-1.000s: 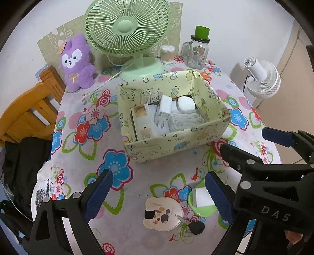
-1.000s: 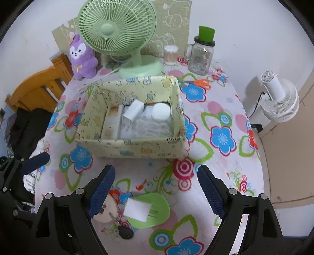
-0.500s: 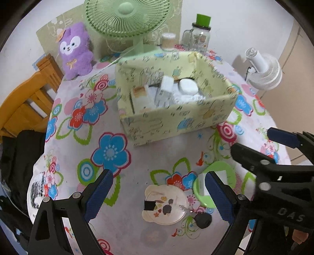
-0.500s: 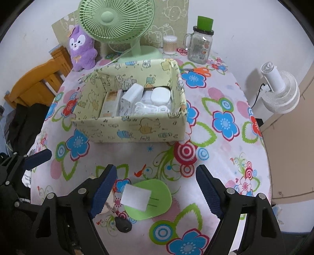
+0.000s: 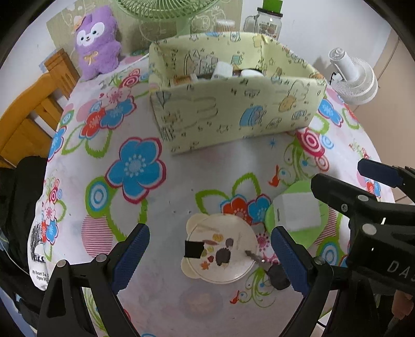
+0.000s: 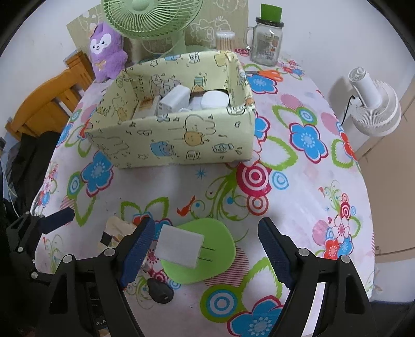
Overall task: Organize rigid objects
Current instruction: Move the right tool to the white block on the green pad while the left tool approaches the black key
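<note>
A yellow-green patterned box (image 5: 233,114) (image 6: 181,140) holds several white chargers and small boxes. Near the table's front edge lie a cream bear-shaped disc (image 5: 220,248), a black key (image 5: 276,276) (image 6: 159,290), and a white plug adapter (image 6: 179,246) (image 5: 298,212) resting on a green oval pad (image 6: 205,256). My left gripper (image 5: 210,256) is open, low over the disc. My right gripper (image 6: 207,251) is open, straddling the adapter and pad; it also shows in the left wrist view (image 5: 363,197).
A green desk fan (image 6: 153,18), purple plush (image 6: 107,51), glass jar with green lid (image 6: 267,41), cotton swab tub (image 6: 225,40) and orange scissors (image 6: 269,74) stand behind the box. A white fan (image 6: 373,109) is right, wooden chair (image 6: 49,103) left.
Both grippers have come down and forward toward the front objects. The box now appears more side-on. Nothing was taken hold of.
</note>
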